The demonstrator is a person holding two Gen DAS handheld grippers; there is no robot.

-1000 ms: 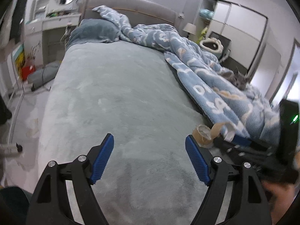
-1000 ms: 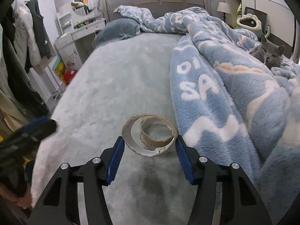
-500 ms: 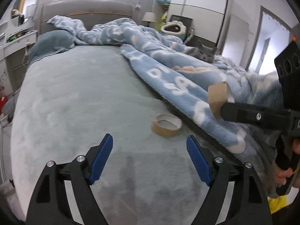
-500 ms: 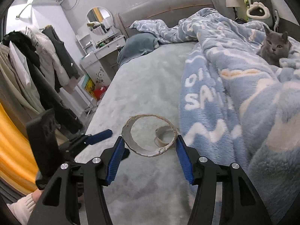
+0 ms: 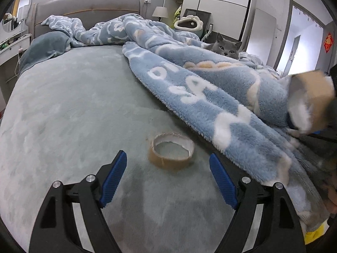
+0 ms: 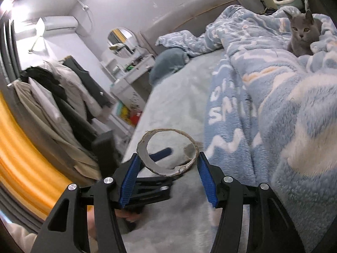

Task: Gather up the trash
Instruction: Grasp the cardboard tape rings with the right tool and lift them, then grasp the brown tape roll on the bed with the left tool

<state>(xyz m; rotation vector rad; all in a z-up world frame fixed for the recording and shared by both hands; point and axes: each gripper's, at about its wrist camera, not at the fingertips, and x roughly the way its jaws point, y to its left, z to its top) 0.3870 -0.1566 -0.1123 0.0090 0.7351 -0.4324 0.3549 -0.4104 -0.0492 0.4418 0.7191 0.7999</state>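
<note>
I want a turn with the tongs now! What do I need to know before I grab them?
Right tongs: shut on a torn cardboard tape ring, lifted off the bed.
Left tongs: open and empty, pointing at a second cardboard tape ring that lies flat on the grey bedspread, just ahead of the fingertips, near the edge of the blue blanket.
Done: one ring picked up.
Left: pick up the second ring, then bin both; no bin is in view.
Careful: a grey cat sits on the blanket, watching.
</note>
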